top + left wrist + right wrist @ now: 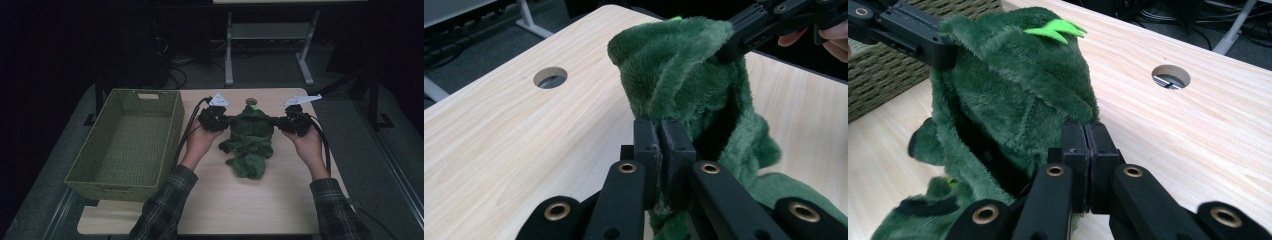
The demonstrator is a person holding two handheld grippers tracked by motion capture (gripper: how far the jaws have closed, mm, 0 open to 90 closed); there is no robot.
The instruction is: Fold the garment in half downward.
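Note:
A dark green plush garment (249, 139) with a bright green spiky tuft (1055, 28) is held up at the far middle of the wooden table (280, 200), its lower part resting on the top. My left gripper (231, 120) is shut on its left edge; in the left gripper view the jaws pinch the green plush (684, 70) at the left gripper (663, 131). My right gripper (273, 122) is shut on the right edge, with the right gripper (1086, 135) pressed together on the green plush (1013, 95). The two grippers stretch the fabric between them.
An empty green woven basket (112, 180) stands at the table's left, close to my left forearm. A round cable hole (251, 100) lies in the table just beyond the garment. A desk frame (265, 45) and cables sit on the dark floor behind.

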